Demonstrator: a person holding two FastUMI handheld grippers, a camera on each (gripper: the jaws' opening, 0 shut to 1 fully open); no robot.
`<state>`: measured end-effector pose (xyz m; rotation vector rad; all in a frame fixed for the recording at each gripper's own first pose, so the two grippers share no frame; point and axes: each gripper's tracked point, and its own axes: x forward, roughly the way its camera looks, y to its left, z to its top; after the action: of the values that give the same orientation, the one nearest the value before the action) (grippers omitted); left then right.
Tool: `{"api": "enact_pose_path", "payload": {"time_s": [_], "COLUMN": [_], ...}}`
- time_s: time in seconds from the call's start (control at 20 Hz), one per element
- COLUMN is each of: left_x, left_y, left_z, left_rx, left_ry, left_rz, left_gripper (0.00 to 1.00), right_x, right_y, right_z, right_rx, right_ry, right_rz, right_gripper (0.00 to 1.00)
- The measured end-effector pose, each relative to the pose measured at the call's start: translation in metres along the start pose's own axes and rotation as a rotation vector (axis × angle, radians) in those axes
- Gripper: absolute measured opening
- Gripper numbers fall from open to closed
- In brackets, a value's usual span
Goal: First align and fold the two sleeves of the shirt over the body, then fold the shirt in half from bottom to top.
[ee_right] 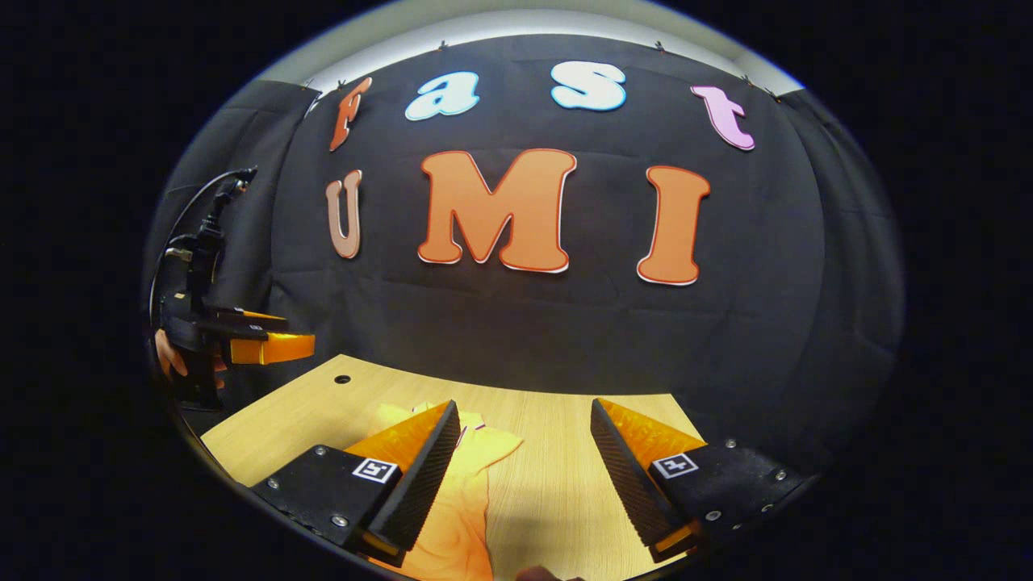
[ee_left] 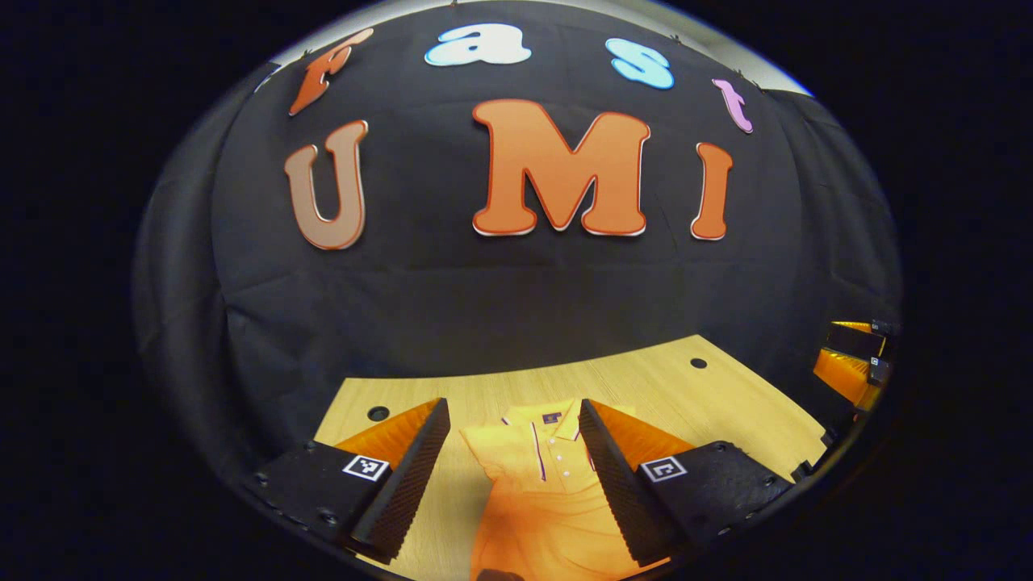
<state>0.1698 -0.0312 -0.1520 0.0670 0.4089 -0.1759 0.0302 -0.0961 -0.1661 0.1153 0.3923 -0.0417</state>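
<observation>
Hovering above a pale wooden worktop [ee_left: 710,387], you hold both tools off the cloth, with nothing gripped. In the left gripper view, your left gripper [ee_left: 513,476] has its fingers spread wide, and between them lies the orange short-sleeved polo shirt [ee_left: 541,500], flat on the worktop, collar toward the far black cloth wall [ee_left: 516,298], with a buttoned placket running down from the neck. The shirt sits near the front edge, roughly centred under this tool. At the far right edge of that view you can make out part of your right gripper [ee_left: 855,363], well apart from the shirt.

In the right gripper view, your right gripper [ee_right: 524,476] also has its fingers wide apart with bare wood between them. One shirt sleeve [ee_right: 492,448] spreads outward just beside its left finger. Farther off at the left, your left gripper and the hand [ee_right: 173,359] holding it hang above the worktop.

Judging by the sleeve lying spread, the sleeve fold looks not yet begun. The next move likely calls for lowering each tool to a sleeve edge, pinching the fabric, then carrying both sleeves inward evenly over the body.
</observation>
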Motion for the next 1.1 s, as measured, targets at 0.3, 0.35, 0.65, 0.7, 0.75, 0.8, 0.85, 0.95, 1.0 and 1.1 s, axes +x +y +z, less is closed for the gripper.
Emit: {"api": "enact_pose_path", "payload": {"time_s": [0.3,0.35,0.65,0.7,0.75,0.8,0.85,0.95,1.0,1.1], "left_x": [-0.084,-0.096,-0.144,-0.149,-0.152,-0.154,-0.157,-0.158,-0.158,-0.155], "left_y": [0.003,0.004,0.024,0.027,0.029,0.031,0.031,0.028,0.029,0.027], "left_z": [0.014,0.013,0.002,-0.001,-0.004,-0.009,-0.014,-0.027,-0.042,-0.066], "left_rx": [-0.034,-0.035,0.019,0.028,0.036,0.041,0.031,0.012,0.004,-0.001], "left_ry": [-0.23,-0.257,-0.337,-0.342,-0.341,-0.332,-0.326,-0.299,-0.267,-0.198], "left_rz": [0.146,0.17,0.231,0.232,0.224,0.215,0.192,0.149,0.136,0.106], "left_gripper": [0.96,0.96,0.96,0.96,0.96,0.96,0.96,0.96,0.96,0.96], "right_x": [-0.014,-0.015,-0.036,-0.041,-0.048,-0.054,-0.061,-0.067,-0.07,-0.077], "right_y": [0.013,0.014,0.025,0.025,0.026,0.028,0.035,0.04,0.04,0.041], "right_z": [0.018,0.022,0.006,0.002,-0.004,-0.009,-0.014,-0.03,-0.041,-0.057], "right_rx": [-0.019,-0.025,-0.032,-0.034,-0.029,-0.019,-0.006,0.016,0.026,0.038], "right_ry": [-0.133,-0.163,-0.139,-0.127,-0.116,-0.102,-0.096,-0.065,-0.034,0.013], "right_rz": [0.049,0.049,0.016,-0.012,-0.034,-0.052,-0.051,-0.062,-0.078,-0.097], "right_gripper": [0.99,0.99,0.99,0.99,0.99,0.99,0.99,0.99,0.99,0.99]}}
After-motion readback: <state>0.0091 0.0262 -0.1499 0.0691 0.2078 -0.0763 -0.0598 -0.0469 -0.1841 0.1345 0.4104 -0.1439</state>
